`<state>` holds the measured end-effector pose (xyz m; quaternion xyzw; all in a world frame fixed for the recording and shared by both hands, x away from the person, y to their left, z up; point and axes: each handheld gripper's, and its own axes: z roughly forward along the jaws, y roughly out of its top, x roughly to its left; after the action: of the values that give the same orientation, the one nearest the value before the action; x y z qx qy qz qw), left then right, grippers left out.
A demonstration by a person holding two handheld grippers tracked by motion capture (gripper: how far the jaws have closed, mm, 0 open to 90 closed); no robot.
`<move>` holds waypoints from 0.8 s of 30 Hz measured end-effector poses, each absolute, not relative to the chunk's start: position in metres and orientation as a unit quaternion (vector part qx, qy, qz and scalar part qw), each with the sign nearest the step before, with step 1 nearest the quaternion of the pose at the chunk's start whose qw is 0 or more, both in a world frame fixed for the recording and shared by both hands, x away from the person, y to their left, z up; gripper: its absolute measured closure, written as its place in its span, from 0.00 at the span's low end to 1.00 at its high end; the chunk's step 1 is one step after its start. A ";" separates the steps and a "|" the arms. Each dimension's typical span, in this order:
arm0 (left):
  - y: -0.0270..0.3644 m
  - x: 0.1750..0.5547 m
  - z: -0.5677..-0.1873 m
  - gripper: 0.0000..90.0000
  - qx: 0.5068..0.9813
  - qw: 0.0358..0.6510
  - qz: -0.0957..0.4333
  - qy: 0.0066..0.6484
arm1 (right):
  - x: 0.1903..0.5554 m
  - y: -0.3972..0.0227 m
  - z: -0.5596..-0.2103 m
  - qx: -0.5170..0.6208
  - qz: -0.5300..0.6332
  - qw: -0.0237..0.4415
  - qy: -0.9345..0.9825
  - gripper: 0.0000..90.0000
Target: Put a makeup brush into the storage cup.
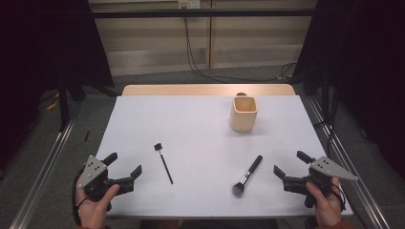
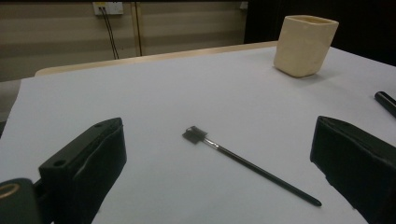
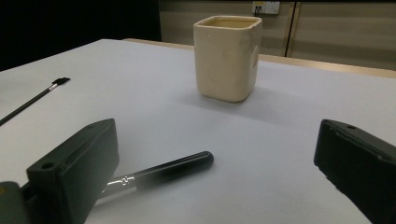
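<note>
Altogether: two brushes [image 1: 163, 163] [image 1: 248, 176], one cup [image 1: 243, 113], two open claws [image 1: 125, 168] [image 1: 289, 164].

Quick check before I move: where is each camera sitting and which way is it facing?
High view: above the near edge, looking forward and down on the table; both hands, left gripper, right gripper.
Left gripper view: rides the left gripper, facing the thin brush; own fingers.
Right gripper view: rides the right gripper, facing the cup; own fingers.
All share the cup.
</note>
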<state>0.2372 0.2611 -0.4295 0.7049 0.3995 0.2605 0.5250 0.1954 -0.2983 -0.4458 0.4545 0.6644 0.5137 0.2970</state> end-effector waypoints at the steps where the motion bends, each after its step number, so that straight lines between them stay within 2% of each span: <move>1: 0.259 0.239 -0.428 0.04 0.707 0.524 0.260 0.397 | 0.195 -0.298 -0.446 0.453 0.514 0.297 0.665 0.00; 24: 0.205 0.279 -0.418 0.05 0.737 0.515 0.256 0.356 | 0.198 -0.298 -0.447 0.445 0.512 0.292 0.674 0.00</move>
<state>0.2789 0.2054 -0.4184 0.7368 0.3562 0.2558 0.5147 0.1977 -0.2975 -0.4468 0.4449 0.6739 0.5123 0.2923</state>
